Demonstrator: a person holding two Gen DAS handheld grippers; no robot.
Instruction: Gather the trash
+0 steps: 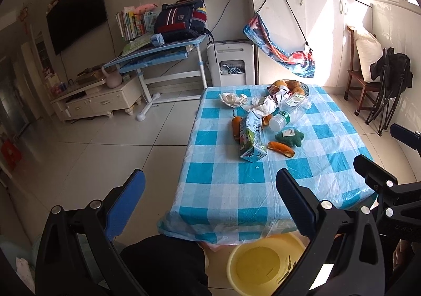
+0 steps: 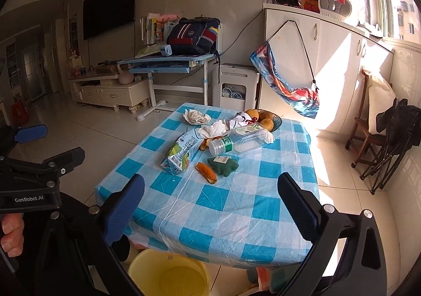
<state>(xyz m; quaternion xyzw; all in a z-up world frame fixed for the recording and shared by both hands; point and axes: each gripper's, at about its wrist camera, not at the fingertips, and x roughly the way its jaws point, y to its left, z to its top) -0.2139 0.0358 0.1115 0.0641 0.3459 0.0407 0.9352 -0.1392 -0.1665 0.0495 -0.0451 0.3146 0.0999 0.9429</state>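
Note:
A small table with a blue checked cloth holds trash: a milk carton, a clear plastic bottle, orange peels, a green sponge and crumpled tissues. A yellow bucket stands on the floor at the table's near edge. My left gripper is open and empty, held back from the table. My right gripper is open and empty above the near edge.
A fruit bowl sits at the table's far end. A wooden chair with a pillow and a folded black chair stand to the right. A blue desk, a white appliance and a TV cabinet lie beyond.

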